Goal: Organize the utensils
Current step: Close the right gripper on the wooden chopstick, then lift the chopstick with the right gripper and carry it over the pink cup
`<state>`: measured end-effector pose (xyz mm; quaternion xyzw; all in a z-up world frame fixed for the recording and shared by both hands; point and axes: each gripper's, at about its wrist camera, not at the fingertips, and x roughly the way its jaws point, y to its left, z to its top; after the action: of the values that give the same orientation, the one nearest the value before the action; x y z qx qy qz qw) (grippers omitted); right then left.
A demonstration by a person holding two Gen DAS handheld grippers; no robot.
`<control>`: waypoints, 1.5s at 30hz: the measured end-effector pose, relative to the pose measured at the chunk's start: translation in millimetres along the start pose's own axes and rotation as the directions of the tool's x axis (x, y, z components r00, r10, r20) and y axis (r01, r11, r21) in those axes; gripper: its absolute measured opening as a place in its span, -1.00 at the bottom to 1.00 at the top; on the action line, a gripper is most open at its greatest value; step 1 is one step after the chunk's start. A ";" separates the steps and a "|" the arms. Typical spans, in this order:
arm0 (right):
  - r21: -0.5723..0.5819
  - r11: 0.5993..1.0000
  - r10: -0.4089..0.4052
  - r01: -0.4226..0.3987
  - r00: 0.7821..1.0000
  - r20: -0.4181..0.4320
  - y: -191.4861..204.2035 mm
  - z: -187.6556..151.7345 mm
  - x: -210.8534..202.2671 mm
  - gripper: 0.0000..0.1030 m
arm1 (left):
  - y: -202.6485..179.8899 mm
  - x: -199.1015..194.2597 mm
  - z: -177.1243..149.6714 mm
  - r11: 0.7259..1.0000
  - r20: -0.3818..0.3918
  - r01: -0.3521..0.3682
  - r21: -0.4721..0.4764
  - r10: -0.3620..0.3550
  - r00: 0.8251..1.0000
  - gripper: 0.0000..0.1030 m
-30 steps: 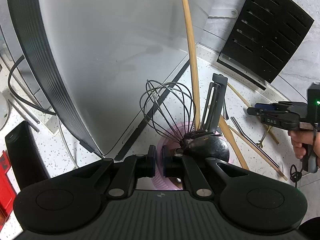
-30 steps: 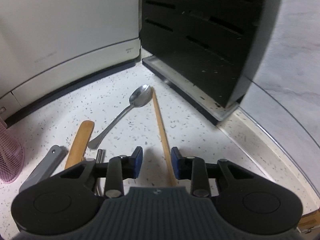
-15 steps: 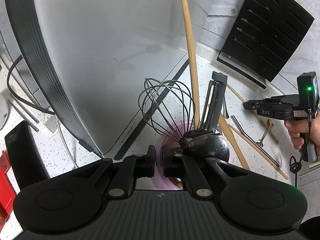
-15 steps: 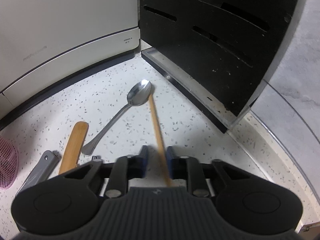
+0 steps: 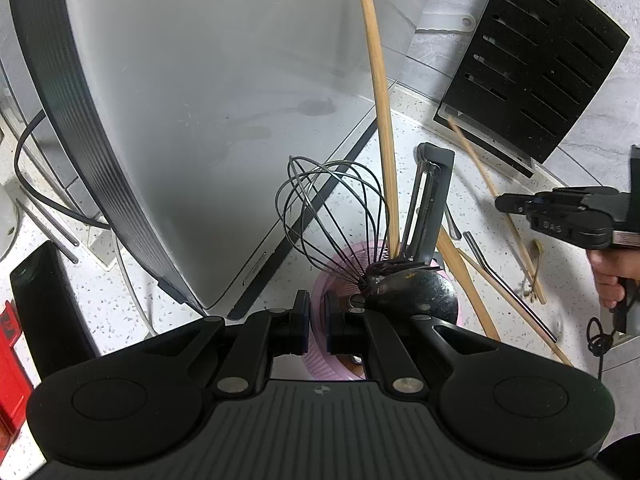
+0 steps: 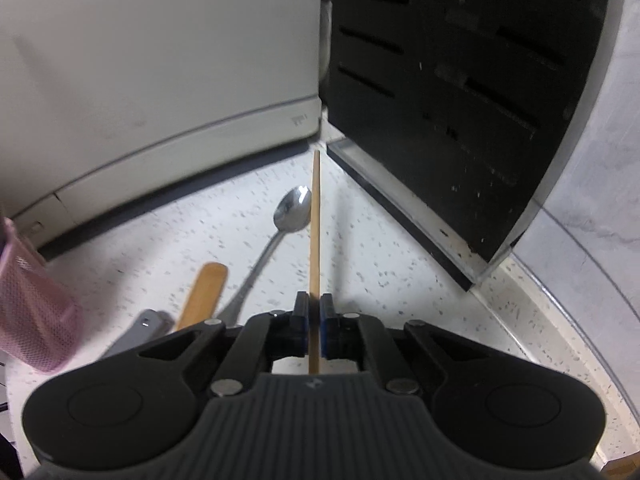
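the white appliance [image 5: 200, 100] and the black slotted knife block [image 6: 460, 100] are seen hemming in a corner of speckled counter [image 6: 400, 280], so little swing room is left for anything long. the pink mesh holder [image 5: 320, 360] is already crowded with a whisk [image 5: 332, 216], a tall wooden stick [image 5: 380, 120], a grey peeler [image 5: 434, 196] and a dark ladle bowl [image 5: 416, 286]; its near rim is pinched by the left gripper [image 5: 317, 326], jaws pressed together on the mesh, apparently to steady it. if that hold is loosened, the holder is judged likely to tip under the tall, top-heavy load. a thin wooden chopstick [image 6: 315, 232] is clamped between the pads of the right gripper [image 6: 315, 326], held near one end, its far tip raised off the counter and pointing toward the knife block. because so much length is left beyond the jaws, the stick could pivot or slide in the grip, and its tip could strike the block or appliance when swung toward the holder. on entry it could catch in the whisk wires. a metal spoon [image 6: 280, 232], a flat wooden handle [image 6: 204, 292] and a grey handle [image 6: 136, 330] are left lying beside it on the counter, near enough to be knocked.
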<state>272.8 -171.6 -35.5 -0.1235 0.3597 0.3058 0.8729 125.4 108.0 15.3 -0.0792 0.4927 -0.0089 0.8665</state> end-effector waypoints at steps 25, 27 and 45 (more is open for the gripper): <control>0.016 0.950 0.270 -0.310 0.851 0.451 81.4 17.7 -104.5 -0.98 | 0.1 -0.3 0.3 1.000 0.001 -0.002 0.002 0.002 1.000 -0.87; -0.006 0.944 0.295 -0.331 0.832 0.470 91.0 18.8 -108.0 -0.98 | -0.2 -0.3 0.2 1.000 0.001 -0.003 0.002 0.003 1.000 -0.87; -0.103 0.934 0.337 -0.342 0.745 0.575 134.9 25.7 -112.0 -0.98 | -2.4 0.4 -0.2 1.000 0.003 -0.011 0.008 0.011 1.000 -0.87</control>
<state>140.9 -104.7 62.2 0.0477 0.0917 0.4806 0.8708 125.6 105.5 15.2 -0.0730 0.4917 -0.0060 0.8677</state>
